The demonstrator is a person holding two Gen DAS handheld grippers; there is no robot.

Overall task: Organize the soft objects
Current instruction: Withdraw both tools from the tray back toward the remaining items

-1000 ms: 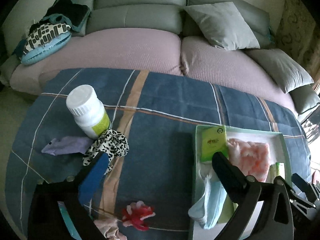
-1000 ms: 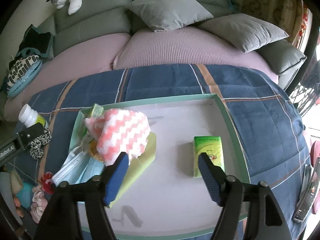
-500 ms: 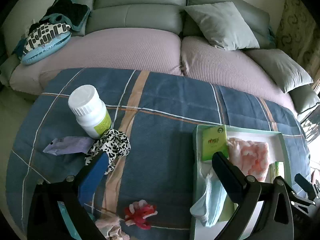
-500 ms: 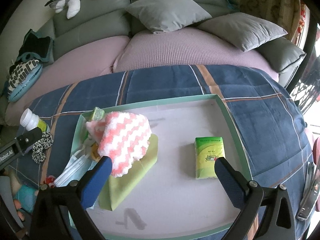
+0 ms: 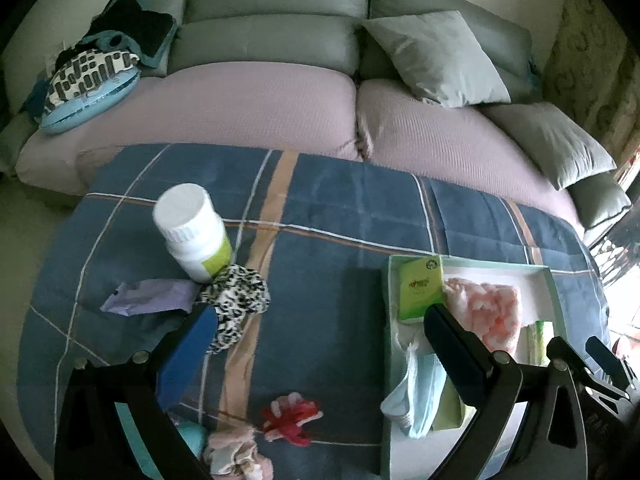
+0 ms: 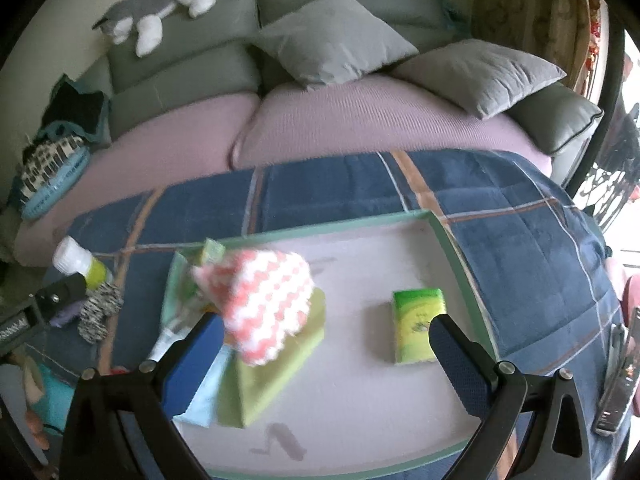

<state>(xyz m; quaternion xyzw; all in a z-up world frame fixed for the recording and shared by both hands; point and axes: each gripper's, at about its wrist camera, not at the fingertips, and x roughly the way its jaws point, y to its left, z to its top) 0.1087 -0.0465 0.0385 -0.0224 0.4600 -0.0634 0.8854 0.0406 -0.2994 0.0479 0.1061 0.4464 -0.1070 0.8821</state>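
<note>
A green-rimmed tray [image 6: 452,240] lies on a blue plaid blanket [image 5: 328,264]. In it are a pink-and-white knit cloth [image 6: 268,304], a green cloth [image 6: 276,364], blue face masks [image 5: 420,392] and two green tissue packs [image 6: 418,330] [image 5: 420,292]. My right gripper [image 6: 324,344] is open and empty above the tray. My left gripper [image 5: 320,336] is open and empty over the blanket. Near it lie a leopard scrunchie [image 5: 236,300], a purple cloth [image 5: 148,296], a red-pink scrunchie [image 5: 290,420] and a pink cloth [image 5: 236,452].
A white bottle [image 5: 194,232] stands by the leopard scrunchie. A sofa with a pink cover [image 5: 256,108] and grey cushions [image 5: 436,58] lies behind. A plush cat [image 6: 156,12] sits on the sofa back. Clothes [image 5: 88,76] are piled at its left end.
My right gripper has opened wide and pulled back from the pink-and-white cloth, which stays in the tray. My left gripper has shifted slightly left over the blanket.
</note>
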